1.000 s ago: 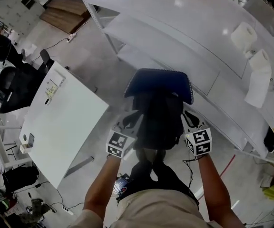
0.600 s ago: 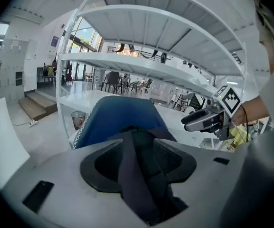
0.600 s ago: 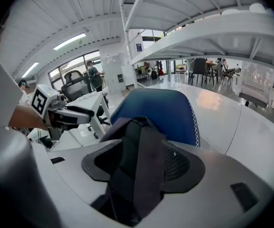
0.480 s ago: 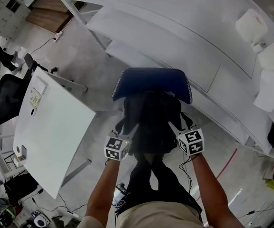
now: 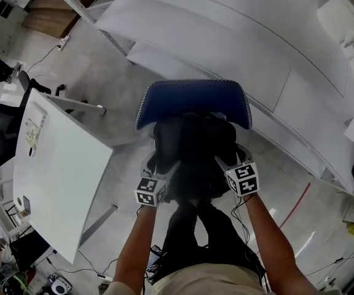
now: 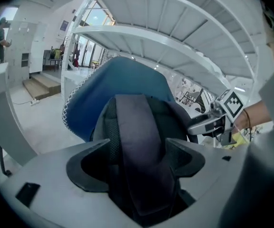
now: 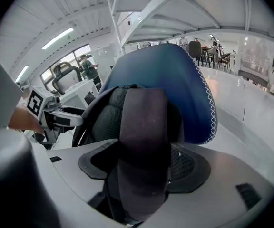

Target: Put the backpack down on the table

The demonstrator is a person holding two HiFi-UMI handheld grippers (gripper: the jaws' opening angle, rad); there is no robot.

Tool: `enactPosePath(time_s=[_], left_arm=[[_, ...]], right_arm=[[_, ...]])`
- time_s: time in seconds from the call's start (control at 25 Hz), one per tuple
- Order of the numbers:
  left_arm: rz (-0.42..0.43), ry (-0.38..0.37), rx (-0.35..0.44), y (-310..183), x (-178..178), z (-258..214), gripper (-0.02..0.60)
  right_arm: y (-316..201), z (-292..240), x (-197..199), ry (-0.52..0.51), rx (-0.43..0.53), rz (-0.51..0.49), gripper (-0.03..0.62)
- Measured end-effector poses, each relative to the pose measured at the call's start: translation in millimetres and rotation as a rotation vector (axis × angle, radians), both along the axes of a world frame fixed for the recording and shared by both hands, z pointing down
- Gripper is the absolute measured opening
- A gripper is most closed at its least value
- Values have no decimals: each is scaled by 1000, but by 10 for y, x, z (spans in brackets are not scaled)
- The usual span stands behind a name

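Black fabric backpack [image 5: 192, 143]: mesh-padded back, and a royal-blue panel edged in white zigzag stitching. It stands upright just ahead of both pairs of jaws, with the blue panel on the far side and the padded black back towards them. What bears it from below cannot be made out.

Left gripper [image 5: 157, 163]: its jaws have just been opening and now stand wide apart. A dark padded shoulder strap [image 6: 137, 127] runs lengthwise through the gap, unclamped.

Right gripper [image 5: 229, 157]: its jaws have also just been opening and stand wide. The second dark strap [image 7: 144, 122] lies between them, loose.

Beyond the jaws, past the backpack: white curved shelving [image 5: 238, 35].
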State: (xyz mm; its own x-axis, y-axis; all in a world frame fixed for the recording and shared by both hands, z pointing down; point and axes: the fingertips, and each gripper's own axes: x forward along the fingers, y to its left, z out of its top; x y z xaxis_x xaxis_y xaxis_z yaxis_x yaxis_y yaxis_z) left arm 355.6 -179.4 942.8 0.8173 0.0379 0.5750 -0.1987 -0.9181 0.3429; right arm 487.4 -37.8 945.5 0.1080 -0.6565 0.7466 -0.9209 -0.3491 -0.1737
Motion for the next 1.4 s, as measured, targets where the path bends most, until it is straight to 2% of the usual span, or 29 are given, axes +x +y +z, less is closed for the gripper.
enactPosePath(time_s=[0.12,0.32,0.36,0.44,0.48,0.56,0.76,1.04,1.12,1.24,1.4], left_arm=[[10,-17,-26,106,52,195,341],[-5,-80,10,66,53,304,336],[-2,-86,12,67,42,263,309],[15,-78,14,113,23,117,158],[26,-67,17,151,24,26,113],[36,-32,21,223,48,-200,86],[26,84,41,275,53,-833,77],[32,207,114,271,-43,-1714,72],[18,238,134,273,-84,-2008,72],[-12,253,146,327,-203,-2386,71],[-51,253,151,508,-588,-2745,69]], right_arm=[[-34,126,21,11,0,11,272],[-54,161,46,25,-10,22,271],[-49,141,33,23,-22,20,270],[-45,64,-26,25,-39,8,266],[-49,3,-61,29,-40,2,229],[-56,-153,-132,37,-30,1,152],[-158,-703,-279,75,77,-5,84],[-317,-1681,-433,130,243,-65,78],[-323,-1946,-527,131,261,-97,78],[-216,-2269,-858,122,268,-167,78],[-28,-2664,-1289,113,292,-241,78]])
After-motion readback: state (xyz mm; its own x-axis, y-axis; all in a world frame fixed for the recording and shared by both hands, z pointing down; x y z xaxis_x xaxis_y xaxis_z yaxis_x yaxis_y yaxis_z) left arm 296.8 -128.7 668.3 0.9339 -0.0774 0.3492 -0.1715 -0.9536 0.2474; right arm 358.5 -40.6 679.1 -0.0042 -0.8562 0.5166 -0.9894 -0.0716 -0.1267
